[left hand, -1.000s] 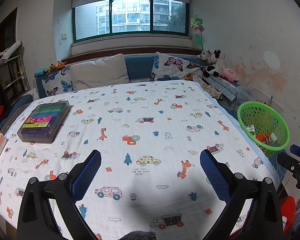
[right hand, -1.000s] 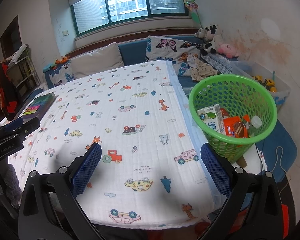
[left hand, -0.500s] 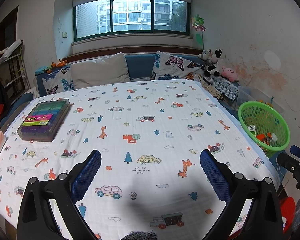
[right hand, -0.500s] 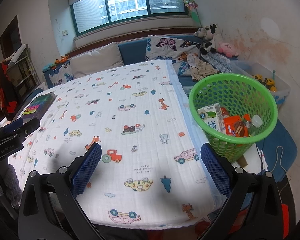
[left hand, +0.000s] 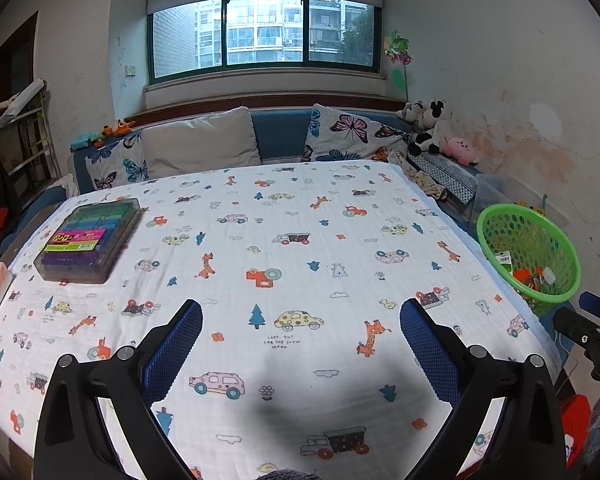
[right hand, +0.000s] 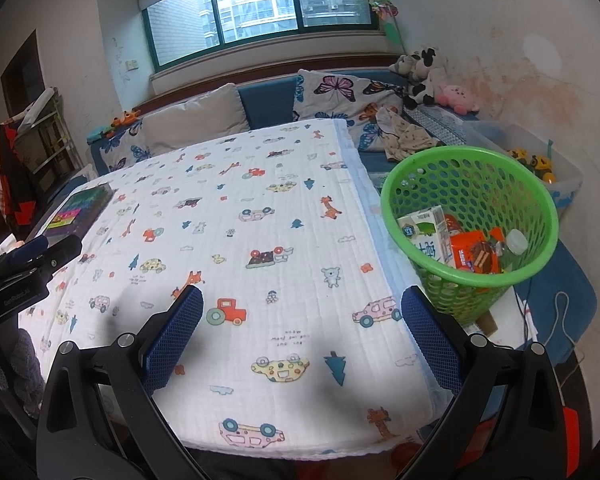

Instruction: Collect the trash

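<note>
Two tools, left tool [left hand: 300, 344] and right tool [right hand: 302, 332], spread wide, empty, above cartoon-print cloth [left hand: 284, 208] on desk. Trash — milk carton [right hand: 426, 234], orange snack wrapper [right hand: 474, 254] — in green basket [right hand: 496, 160] beside desk edge, within reach for dropping.

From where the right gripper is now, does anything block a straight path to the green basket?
Nothing visible does. The right gripper is open and empty over the cloth's corner, and the green basket sits just off the table's right edge, its mouth open.
</note>
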